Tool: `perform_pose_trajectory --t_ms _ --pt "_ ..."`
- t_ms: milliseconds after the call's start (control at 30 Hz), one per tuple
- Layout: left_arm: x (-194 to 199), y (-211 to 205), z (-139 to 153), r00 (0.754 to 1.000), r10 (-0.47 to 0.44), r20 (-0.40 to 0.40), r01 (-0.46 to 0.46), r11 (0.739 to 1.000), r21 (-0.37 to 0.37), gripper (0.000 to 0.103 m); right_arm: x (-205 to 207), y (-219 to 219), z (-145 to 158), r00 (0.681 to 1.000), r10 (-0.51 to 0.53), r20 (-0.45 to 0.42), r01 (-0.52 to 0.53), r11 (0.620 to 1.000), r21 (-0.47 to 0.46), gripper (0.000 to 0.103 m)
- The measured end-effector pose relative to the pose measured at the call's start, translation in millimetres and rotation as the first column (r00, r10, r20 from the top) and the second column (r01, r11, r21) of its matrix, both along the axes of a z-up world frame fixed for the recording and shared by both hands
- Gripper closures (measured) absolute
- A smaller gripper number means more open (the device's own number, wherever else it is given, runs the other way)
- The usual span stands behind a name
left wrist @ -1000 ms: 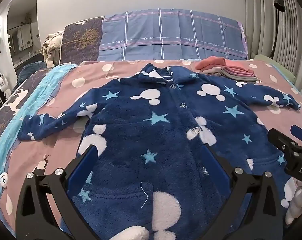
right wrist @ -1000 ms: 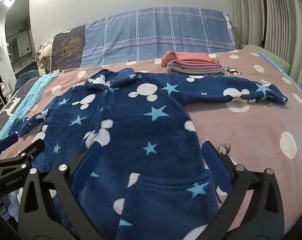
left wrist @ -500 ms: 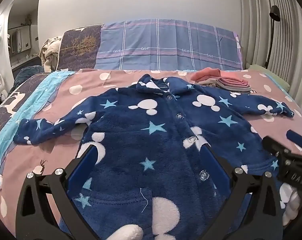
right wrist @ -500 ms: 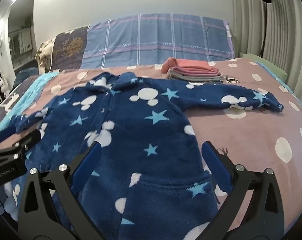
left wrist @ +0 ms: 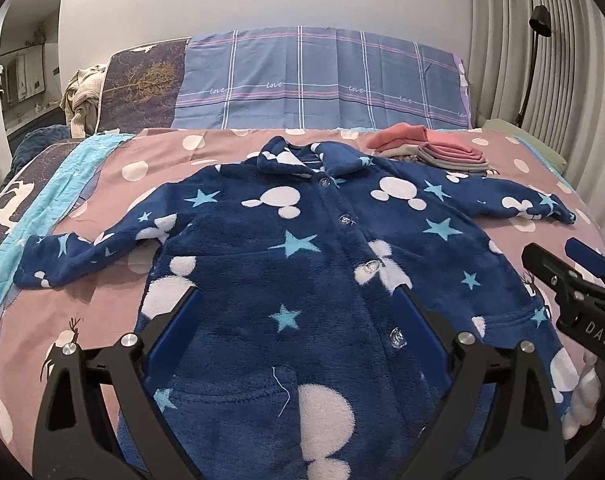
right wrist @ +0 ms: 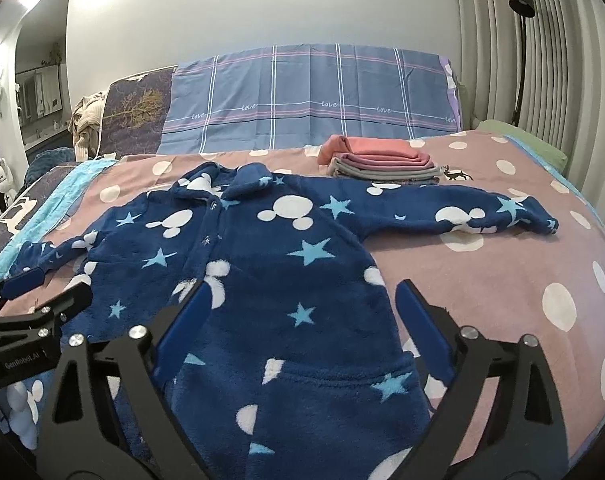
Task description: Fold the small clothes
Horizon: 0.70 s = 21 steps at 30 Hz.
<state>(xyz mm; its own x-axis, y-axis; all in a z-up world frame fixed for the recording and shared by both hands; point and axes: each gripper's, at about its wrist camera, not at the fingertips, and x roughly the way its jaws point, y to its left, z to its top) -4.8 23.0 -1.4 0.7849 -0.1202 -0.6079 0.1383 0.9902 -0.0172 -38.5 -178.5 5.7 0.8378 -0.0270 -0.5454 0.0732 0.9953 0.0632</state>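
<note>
The blue fleece jacket lies flat on the pink bedspread; the right gripper hangs wide above it, folded clothes far behind.

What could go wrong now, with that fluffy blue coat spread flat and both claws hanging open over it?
The blue coat is thick fleece, so a claw might pinch only the top layer. The right sleeve lies close to the folded stack; a sweeping fold could nudge it. The buttons may catch a blue finger pad.

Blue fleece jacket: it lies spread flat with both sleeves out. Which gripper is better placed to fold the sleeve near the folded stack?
Likely right. The right gripper hangs open on the jacket side whose sleeve runs toward the stack; the left gripper sits farther across.
</note>
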Motion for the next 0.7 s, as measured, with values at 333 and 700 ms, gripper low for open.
perform_pose_trajectory --t_ms 333,700 --pt "-0.7 2.5 -2.4 0.998 0.042 0.056 -0.041 0.999 -0.018 0.008 5.1 4.3 0.6 1.0 -0.007 -0.005 0.007 1.0 -0.025 0.026" --pt "3.4 -3.3 -10.0 1.0 -0.015 0.017 0.015 1.0 -0.017 0.019 9.9 1.6 -4.1 0.999 -0.003 -0.033 0.002 1.0 -0.019 0.026"
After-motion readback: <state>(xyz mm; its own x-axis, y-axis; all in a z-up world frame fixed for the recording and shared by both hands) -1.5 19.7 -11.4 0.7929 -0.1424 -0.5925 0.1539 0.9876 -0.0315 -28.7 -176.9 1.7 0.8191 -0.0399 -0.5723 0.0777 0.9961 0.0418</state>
